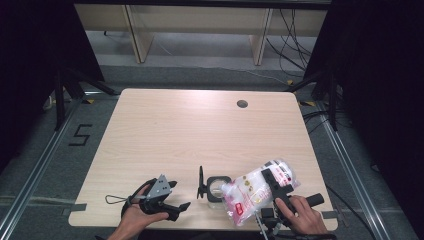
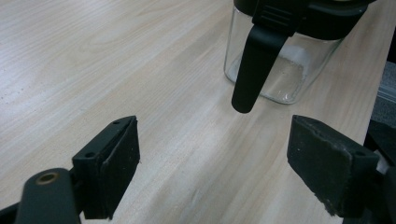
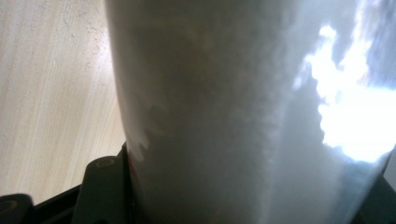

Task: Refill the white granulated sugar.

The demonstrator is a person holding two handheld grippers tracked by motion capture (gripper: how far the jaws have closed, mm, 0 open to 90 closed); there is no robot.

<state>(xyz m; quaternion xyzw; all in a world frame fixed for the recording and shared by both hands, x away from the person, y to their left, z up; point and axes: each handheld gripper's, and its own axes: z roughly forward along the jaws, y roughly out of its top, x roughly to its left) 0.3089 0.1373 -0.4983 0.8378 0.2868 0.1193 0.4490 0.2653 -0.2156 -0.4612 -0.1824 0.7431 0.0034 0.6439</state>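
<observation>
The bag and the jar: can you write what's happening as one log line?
right gripper: shut on bag, tipped over jar | left gripper: open, empty, beside jar | jar lid: flipped open

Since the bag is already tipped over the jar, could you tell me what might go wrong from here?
1. The bag of white powder in the right gripper is much wider than the glass jar, so powder may land on the table.
2. The left gripper rests open beside the jar without bracing it; a nudge could shift or tip it.
3. The raised lid might drop.
</observation>
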